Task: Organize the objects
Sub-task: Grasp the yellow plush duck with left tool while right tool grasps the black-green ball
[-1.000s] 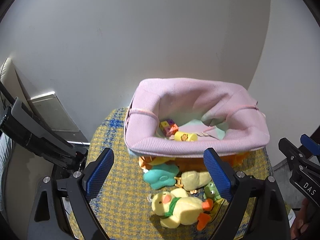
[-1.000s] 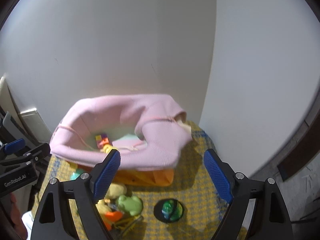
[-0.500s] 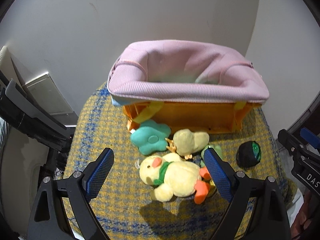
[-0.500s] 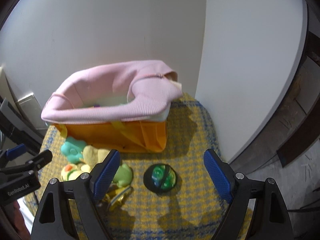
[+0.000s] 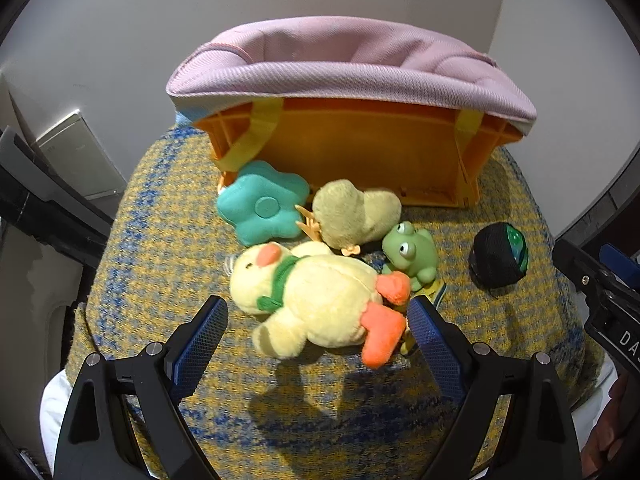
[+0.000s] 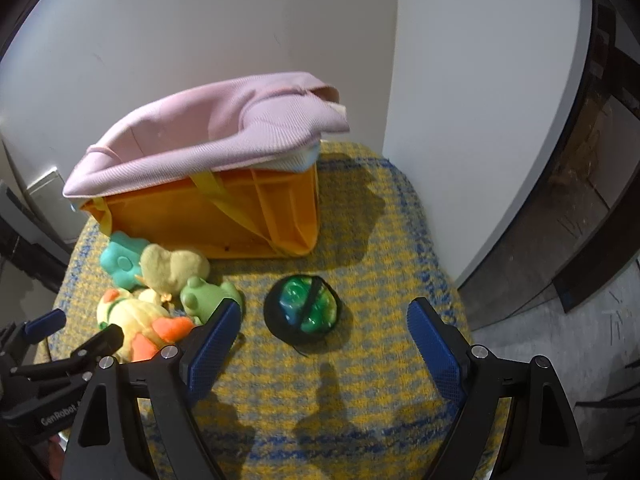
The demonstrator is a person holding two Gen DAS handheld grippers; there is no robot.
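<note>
A pale yellow duck (image 5: 316,300), green frog (image 5: 410,250) and orange crate (image 5: 360,152) sit on yellow-and-blue checked cloth (image 5: 160,248).

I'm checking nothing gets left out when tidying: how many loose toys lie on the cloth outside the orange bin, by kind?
Plush toys: 3 (yellow duck, teal flower, tan plush)
Rubber frogs: 1
Balls in black netting: 1
Total: 5

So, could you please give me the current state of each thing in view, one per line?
Left gripper: open, empty, over the duck.
Right gripper: open, empty.
Duck: lying on its side.
Frog: upright, touching the duck.
Flower cushion: flat, against the crate.
Ball: alone on the rug.
Crate: upright, cloth-lined.
</note>
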